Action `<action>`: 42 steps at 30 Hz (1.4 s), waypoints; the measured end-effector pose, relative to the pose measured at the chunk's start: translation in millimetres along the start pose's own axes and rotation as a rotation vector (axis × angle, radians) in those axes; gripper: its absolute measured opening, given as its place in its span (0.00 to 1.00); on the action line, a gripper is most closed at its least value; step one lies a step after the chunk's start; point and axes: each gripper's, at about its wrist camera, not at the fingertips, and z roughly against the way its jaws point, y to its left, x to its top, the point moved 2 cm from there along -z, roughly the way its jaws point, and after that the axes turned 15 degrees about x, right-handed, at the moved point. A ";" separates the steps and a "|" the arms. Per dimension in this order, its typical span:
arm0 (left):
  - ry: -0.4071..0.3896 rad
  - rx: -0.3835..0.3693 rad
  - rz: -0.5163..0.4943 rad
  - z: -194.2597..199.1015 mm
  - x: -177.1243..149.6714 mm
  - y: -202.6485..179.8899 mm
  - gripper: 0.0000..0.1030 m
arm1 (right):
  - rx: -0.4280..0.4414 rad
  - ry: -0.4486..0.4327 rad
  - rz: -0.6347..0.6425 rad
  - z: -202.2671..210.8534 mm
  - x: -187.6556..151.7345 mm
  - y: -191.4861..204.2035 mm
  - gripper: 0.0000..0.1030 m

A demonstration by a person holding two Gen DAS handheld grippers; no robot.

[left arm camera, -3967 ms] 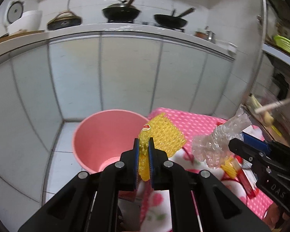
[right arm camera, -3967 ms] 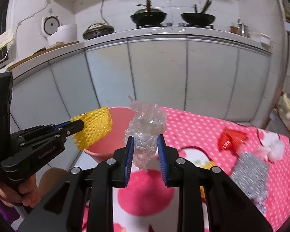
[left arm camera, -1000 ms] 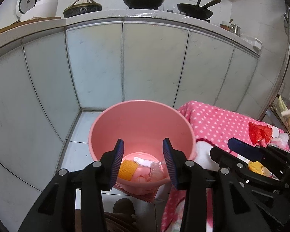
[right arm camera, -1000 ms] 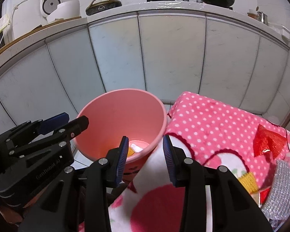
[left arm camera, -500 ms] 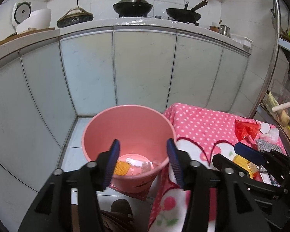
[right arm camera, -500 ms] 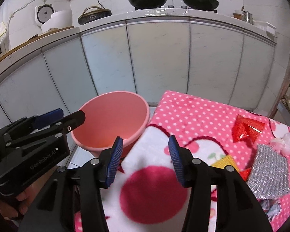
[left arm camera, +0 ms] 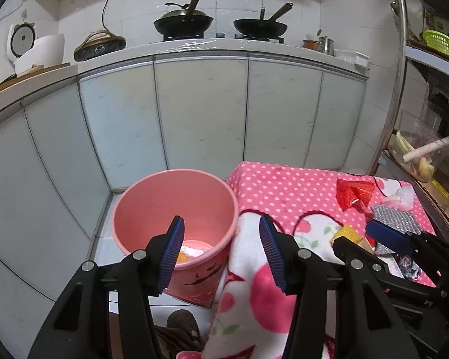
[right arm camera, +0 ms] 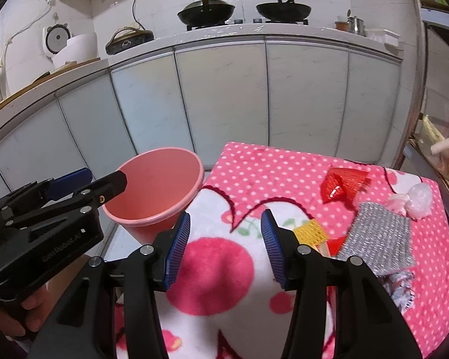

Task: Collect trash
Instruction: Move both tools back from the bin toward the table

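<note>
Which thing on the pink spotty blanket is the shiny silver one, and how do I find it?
Start at the pink polka-dot blanket beside the pink bucket and look to its right side. The silver mesh sheet lies flat there, just below the red net. It is the only grey, glittery piece; its neighbours are red, yellow or clear plastic.

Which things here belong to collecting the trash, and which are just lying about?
Job: pink bucket, red net, yellow net, silver mesh sheet, clear plastic wad.
Lying about: two woks, rice cooker, green basket.
</note>
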 end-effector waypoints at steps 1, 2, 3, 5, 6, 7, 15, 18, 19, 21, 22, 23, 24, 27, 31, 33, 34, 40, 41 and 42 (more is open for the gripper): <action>-0.001 -0.001 -0.004 2.0 -0.4 -2.5 0.50 | -0.004 -0.004 -0.002 3.3 -1.1 -1.5 0.49; -0.003 -0.002 -0.008 4.2 -1.0 -5.0 0.50 | -0.007 -0.007 -0.003 5.9 -2.2 -2.7 0.49; -0.004 -0.004 -0.012 5.9 -1.5 -7.4 0.50 | -0.010 -0.011 -0.006 9.1 -3.1 -4.5 0.49; -0.010 -0.006 -0.018 10.2 -2.3 -12.3 0.50 | -0.014 -0.017 -0.012 14.1 -4.9 -6.9 0.49; -0.011 -0.008 -0.020 12.3 -2.3 -15.0 0.50 | -0.017 -0.021 -0.015 17.0 -5.9 -8.3 0.49; -0.013 -0.009 -0.024 14.6 -2.7 -17.5 0.50 | -0.020 -0.024 -0.018 19.3 -7.1 -8.9 0.49; -0.018 -0.015 -0.041 23.0 -4.4 -29.8 0.50 | -0.042 -0.041 -0.029 35.7 -14.2 -16.4 0.49; -0.018 -0.019 -0.046 24.9 -5.7 -34.7 0.50 | -0.051 -0.044 -0.030 40.4 -16.1 -19.5 0.49; -0.018 -0.020 -0.049 25.6 -6.2 -36.4 0.50 | -0.054 -0.045 -0.030 42.1 -17.2 -20.3 0.49; -0.018 -0.023 -0.053 27.1 -7.7 -39.7 0.50 | -0.060 -0.046 -0.034 45.1 -19.2 -22.6 0.49; -0.018 -0.024 -0.057 28.0 -8.2 -41.7 0.50 | -0.062 -0.047 -0.036 46.3 -19.7 -24.0 0.49; -0.019 -0.026 -0.061 28.9 -8.6 -43.7 0.50 | -0.064 -0.048 -0.039 47.6 -20.6 -25.5 0.49; -0.019 -0.027 -0.064 29.5 -8.9 -44.9 0.50 | -0.066 -0.049 -0.044 49.2 -21.6 -27.4 0.49; -0.022 -0.030 -0.073 32.4 -9.7 -49.9 0.50 | -0.072 -0.053 -0.055 54.2 -24.8 -32.8 0.49; -0.022 -0.037 -0.084 33.7 -10.3 -56.9 0.50 | -0.080 -0.058 -0.064 60.7 -28.0 -37.6 0.48; -0.019 -0.040 -0.085 32.7 -11.2 -58.1 0.50 | -0.095 -0.064 -0.068 65.6 -30.3 -42.6 0.49; -0.015 -0.045 -0.083 31.7 -11.6 -58.5 0.50 | -0.105 -0.069 -0.072 69.1 -32.0 -46.6 0.48; 0.029 -0.113 -0.059 20.0 -15.0 -58.9 0.50 | -0.161 -0.091 -0.122 90.2 -45.8 -78.7 0.49; 0.041 -0.132 -0.054 17.0 -16.3 -59.5 0.50 | -0.167 -0.092 -0.132 92.6 -48.8 -84.2 0.49; 0.053 -0.155 -0.048 14.1 -17.8 -59.9 0.50 | -0.177 -0.092 -0.147 95.9 -53.3 -91.3 0.49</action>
